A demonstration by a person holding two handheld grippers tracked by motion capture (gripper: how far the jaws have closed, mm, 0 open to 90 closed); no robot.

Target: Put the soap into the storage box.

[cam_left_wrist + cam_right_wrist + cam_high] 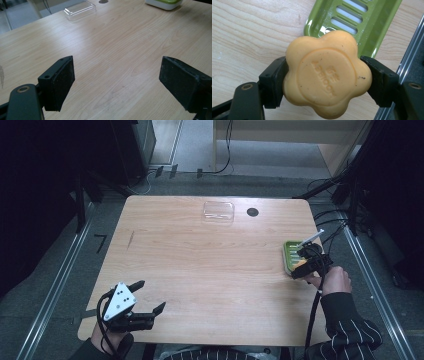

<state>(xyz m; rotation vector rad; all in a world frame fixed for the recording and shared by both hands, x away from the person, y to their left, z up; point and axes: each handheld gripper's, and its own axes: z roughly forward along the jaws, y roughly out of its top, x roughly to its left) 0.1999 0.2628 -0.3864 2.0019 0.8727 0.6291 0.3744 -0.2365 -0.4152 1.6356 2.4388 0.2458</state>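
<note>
Dark surroundings and grey floor frame a pale wood table (200, 265) with rounded corners, seen from above; a small black disc (252, 212) is set into its far side.

At the near left corner the left gripper (150, 296) rests low over the wood, a grey three-cornered plate on top, its jaws spread wide with nothing between them. In the left gripper view the two black pads stand well apart over bare grain, with the clear lid (80, 10) and the white-and-green dish (163, 3) far off at the top.

At the right edge of the table a hand (336, 280) in a striped sleeve holds the right gripper (302, 265) at the near end of the dish (290, 256). Its jaws are clamped on the soap (327, 77), one pad on each side.

Next in size comes the clear lid (218, 212), a shallow see-through rectangle lying near the far edge, just left of the disc.

The dish (384, 22) is glossy green inside with long drain slots, and lies lengthwise along the table's right edge.

Smallest is the soap (300, 264): a pale orange, flower-shaped bar with rounded lobes (six, as far as can be counted), a raised round centre stamped with lettering too faint to read, and a few dark specks. It is held above the dish's near end and the wood beside it.
</note>
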